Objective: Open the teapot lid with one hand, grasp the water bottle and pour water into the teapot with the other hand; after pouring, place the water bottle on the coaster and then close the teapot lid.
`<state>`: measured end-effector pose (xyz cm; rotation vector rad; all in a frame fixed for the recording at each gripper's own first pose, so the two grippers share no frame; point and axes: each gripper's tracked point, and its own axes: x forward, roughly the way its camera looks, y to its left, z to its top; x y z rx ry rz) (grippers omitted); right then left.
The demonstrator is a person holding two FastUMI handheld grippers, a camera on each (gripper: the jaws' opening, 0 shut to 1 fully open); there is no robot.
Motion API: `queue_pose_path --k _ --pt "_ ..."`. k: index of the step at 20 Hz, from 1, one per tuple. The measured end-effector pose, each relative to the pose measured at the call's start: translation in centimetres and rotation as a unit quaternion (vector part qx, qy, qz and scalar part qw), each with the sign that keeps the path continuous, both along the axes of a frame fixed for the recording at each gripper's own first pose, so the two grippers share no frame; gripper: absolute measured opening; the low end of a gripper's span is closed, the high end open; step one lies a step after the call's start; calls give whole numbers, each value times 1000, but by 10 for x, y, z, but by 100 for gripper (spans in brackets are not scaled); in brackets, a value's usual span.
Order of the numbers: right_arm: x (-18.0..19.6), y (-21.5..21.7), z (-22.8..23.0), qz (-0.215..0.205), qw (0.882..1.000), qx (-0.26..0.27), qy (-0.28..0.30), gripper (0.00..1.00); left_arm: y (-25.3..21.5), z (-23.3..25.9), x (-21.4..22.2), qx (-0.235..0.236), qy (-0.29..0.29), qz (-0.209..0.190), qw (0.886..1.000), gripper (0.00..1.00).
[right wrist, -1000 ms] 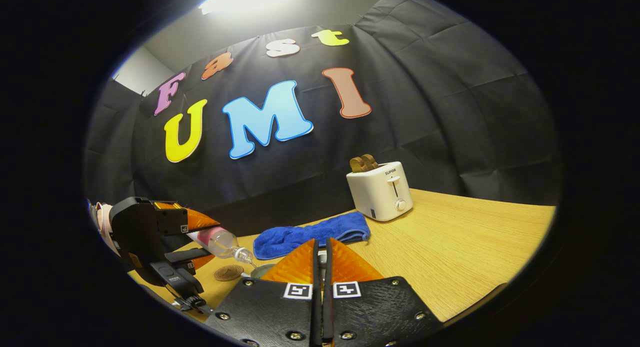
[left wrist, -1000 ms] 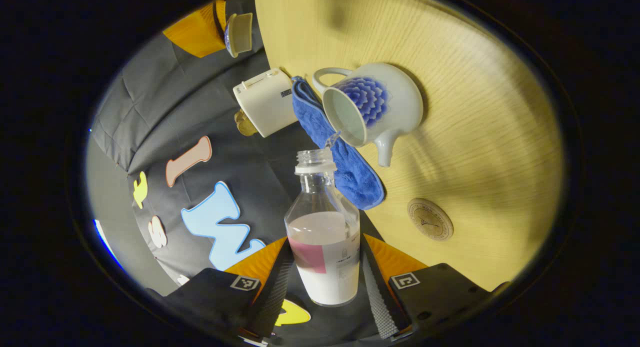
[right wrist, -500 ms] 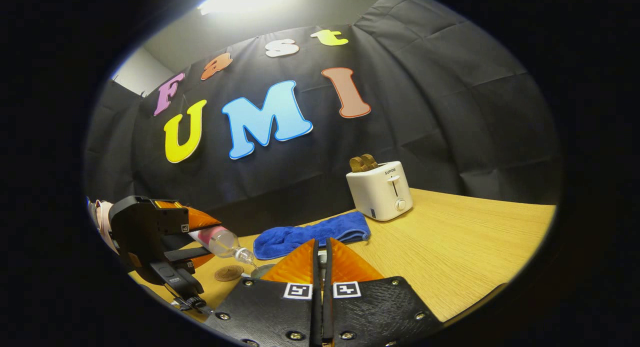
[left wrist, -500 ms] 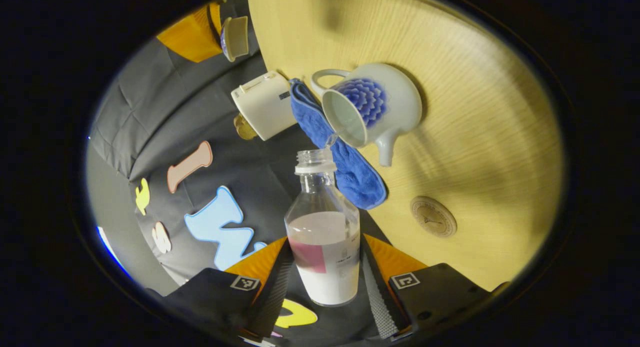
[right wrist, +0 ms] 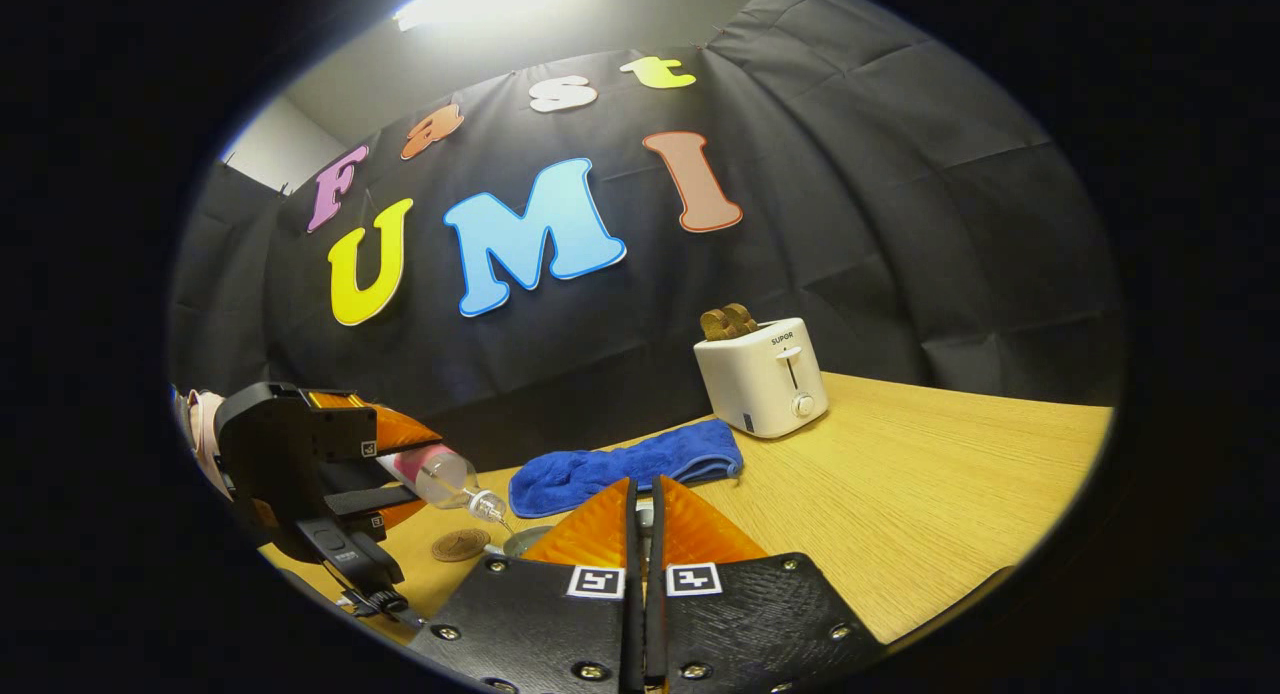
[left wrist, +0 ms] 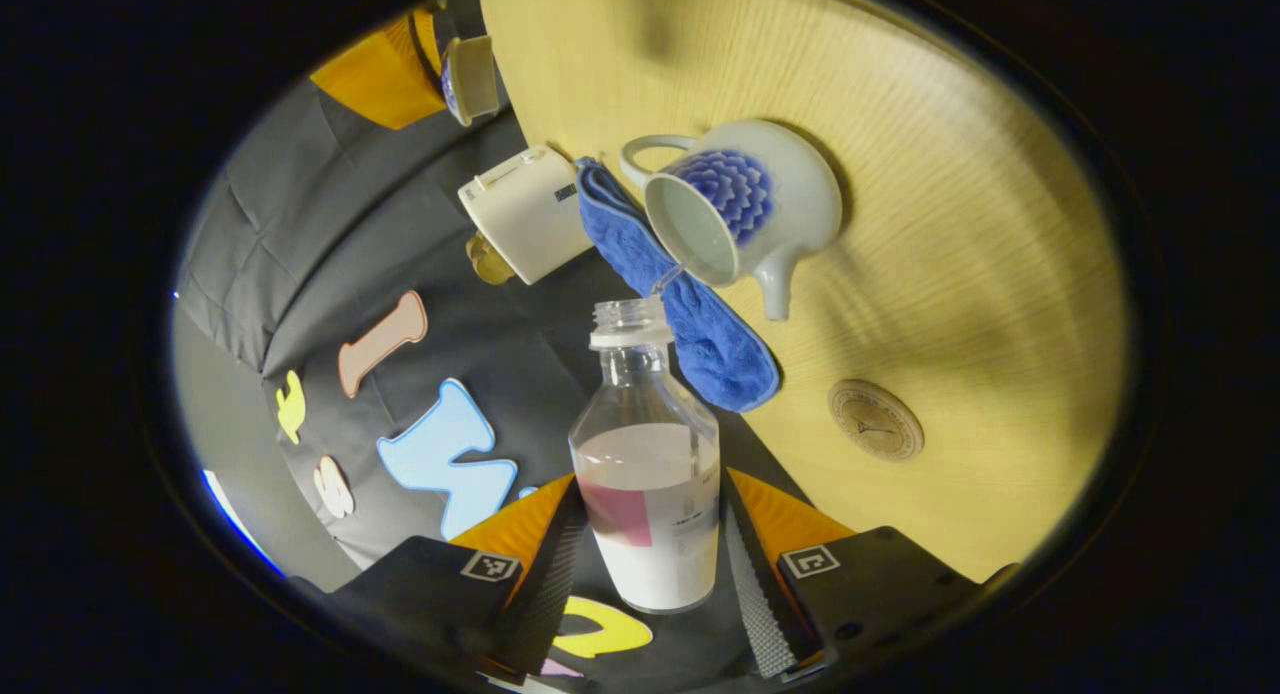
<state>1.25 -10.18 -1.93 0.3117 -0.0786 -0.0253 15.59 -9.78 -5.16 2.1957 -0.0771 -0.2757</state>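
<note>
Clear plastic, half full of water: the water bottle [left wrist: 645, 474] sits pinched between both fingers of my left hand-held gripper [left wrist: 648, 564], its long axis tipped over, open neck aimed at the mouth of the teapot [left wrist: 735, 209]. From the right gripper view I see that bottle [right wrist: 440, 477] lying nearly level, neck sloping down. A thin stream leaves the neck into the pot, which stands lidless on the wooden surface [left wrist: 950, 224] just beside a blue cloth [left wrist: 690, 294]. My right hand-held gripper [left wrist: 440, 69] nips the lid [left wrist: 470, 74], held aloft, fingers nearly together. Coaster [left wrist: 875, 420] lies bare near the pot's spout.
</note>
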Motion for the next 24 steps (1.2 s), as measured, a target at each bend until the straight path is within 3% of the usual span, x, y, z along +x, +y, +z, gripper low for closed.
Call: queue_pose_path --k 24 --pt "0 -1 0 -1 1000 1 1 1 -3 3 1 51 -13 -16 998 87"
